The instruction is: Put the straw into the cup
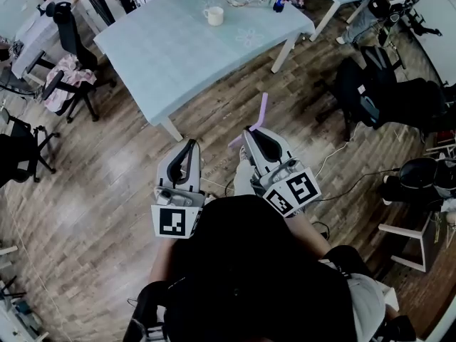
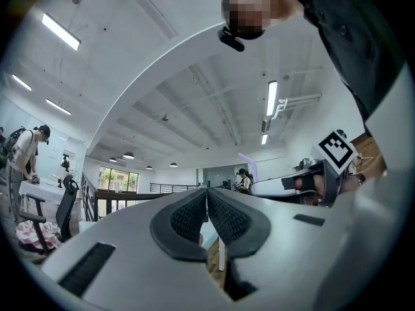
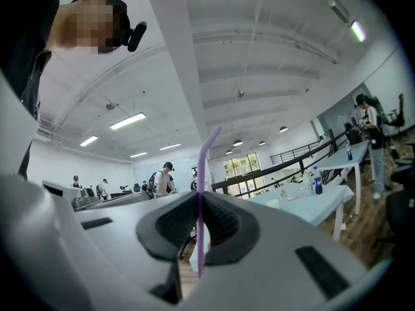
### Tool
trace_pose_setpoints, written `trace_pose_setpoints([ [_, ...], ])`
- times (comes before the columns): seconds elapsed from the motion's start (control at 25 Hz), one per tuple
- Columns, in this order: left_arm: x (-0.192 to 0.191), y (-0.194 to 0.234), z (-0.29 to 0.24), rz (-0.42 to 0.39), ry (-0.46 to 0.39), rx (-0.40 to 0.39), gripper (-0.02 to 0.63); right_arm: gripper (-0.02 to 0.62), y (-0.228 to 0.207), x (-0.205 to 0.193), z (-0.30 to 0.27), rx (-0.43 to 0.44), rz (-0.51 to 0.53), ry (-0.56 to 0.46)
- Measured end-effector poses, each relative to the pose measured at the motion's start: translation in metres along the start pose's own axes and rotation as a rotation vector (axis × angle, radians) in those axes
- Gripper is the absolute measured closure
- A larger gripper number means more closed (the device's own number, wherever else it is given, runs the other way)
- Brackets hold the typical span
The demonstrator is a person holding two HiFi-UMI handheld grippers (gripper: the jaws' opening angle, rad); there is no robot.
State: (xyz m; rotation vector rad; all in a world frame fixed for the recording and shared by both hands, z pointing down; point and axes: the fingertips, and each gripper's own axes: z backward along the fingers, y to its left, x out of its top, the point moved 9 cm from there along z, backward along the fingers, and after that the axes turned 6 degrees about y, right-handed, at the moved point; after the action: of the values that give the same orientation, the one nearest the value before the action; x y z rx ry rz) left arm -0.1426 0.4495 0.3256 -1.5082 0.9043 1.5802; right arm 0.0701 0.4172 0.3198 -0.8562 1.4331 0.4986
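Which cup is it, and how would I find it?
Find the big pale blue table in the head view. The cup stands alone near its middle. It is short and white; the bottle to its right is dark.

We note: bare wooden floor (image 1: pixel 107 184) between us and the bench (image 1: pixel 171 41); bench top open around the cup (image 1: pixel 213 16); office chairs (image 1: pixel 68 30) flank both sides.

The straw (image 1: pixel 262 110) is lilac, the cup (image 1: pixel 214 16) white, the table (image 1: pixel 164 45) pale blue.
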Motion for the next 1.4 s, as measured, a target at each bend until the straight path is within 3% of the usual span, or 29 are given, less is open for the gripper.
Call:
trace_pose_setpoints([
  [0.68,-0.009,0.004,-0.131,0.019,0.059,0.02,0.589,0.566,-0.118,0.016,-0.069,0.061,-0.057,0.06],
  [1.4,-0.006,-0.024,-0.252,0.024,0.024,0.104,0.592,0.566,-0.243,0.05,-0.092,0.124,-0.074,0.027],
])
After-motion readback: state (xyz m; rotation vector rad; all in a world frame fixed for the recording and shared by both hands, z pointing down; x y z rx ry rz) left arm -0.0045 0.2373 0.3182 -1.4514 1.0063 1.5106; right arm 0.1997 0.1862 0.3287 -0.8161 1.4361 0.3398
